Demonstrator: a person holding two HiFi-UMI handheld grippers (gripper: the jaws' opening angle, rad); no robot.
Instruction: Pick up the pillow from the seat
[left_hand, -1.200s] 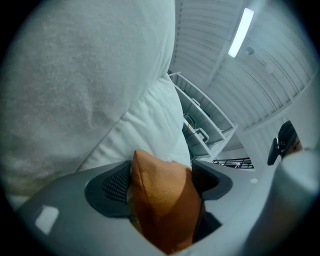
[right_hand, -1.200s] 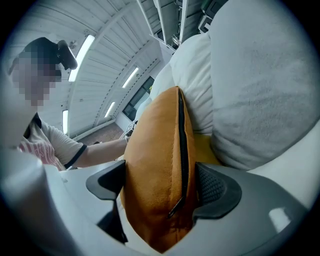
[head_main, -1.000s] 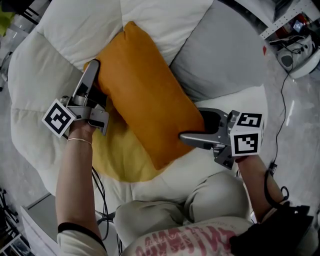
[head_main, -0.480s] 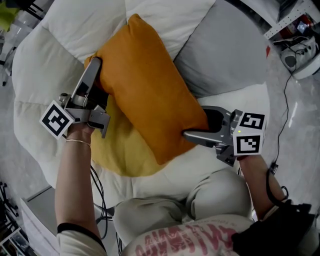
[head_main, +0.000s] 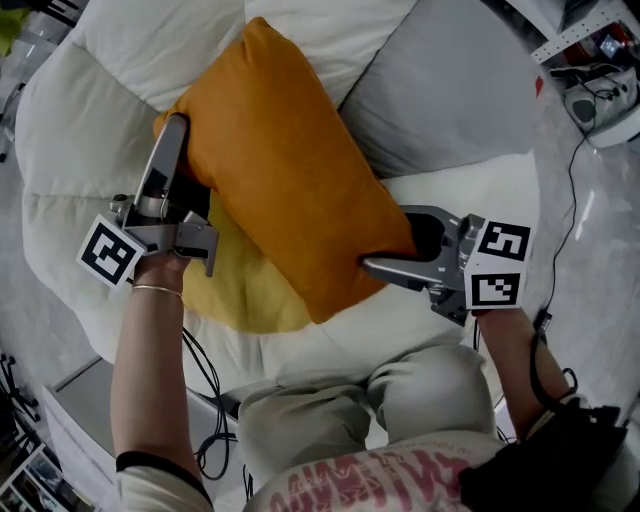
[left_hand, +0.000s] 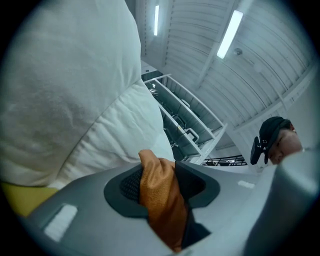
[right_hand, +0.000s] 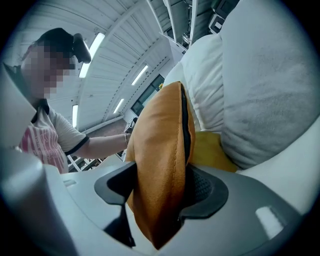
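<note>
Pillow, orange, lies tilted over a yellow cushion on the white seat; nearest us, the right gripper pinches its lower corner; farther off, the left gripper pinches its far edge; both jaws have just been closing on fabric; we judge the grasp set; next, an even two-handed lift.

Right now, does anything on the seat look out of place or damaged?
Nothing looks damaged. Only the orange pillow is askew, diagonal over a yellow cushion on the white seat: the left gripper and the right gripper, whose fingers have just closed further, each pinch one end of it.
</note>
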